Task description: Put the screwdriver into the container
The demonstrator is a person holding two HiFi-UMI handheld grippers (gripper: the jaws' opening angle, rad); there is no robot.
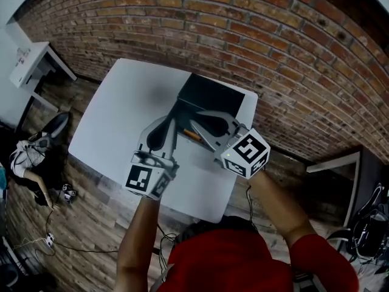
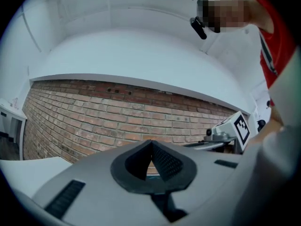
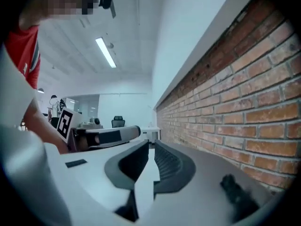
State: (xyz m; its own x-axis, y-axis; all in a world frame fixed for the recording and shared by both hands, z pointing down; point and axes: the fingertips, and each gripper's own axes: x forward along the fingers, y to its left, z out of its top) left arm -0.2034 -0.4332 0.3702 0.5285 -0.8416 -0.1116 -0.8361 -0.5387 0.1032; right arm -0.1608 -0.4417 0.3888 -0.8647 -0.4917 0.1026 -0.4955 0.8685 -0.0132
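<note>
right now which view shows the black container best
The head view: it looks down on the black container at the far edge of the white table, by the brick wall. The left gripper view and the right gripper view face the wall and room, so neither shows it.

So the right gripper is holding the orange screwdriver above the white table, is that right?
Not quite: the right gripper is above the white table but holds nothing. The right gripper view shows its jaws slightly apart with nothing between them; the orange screwdriver lies below by the black container.
</note>
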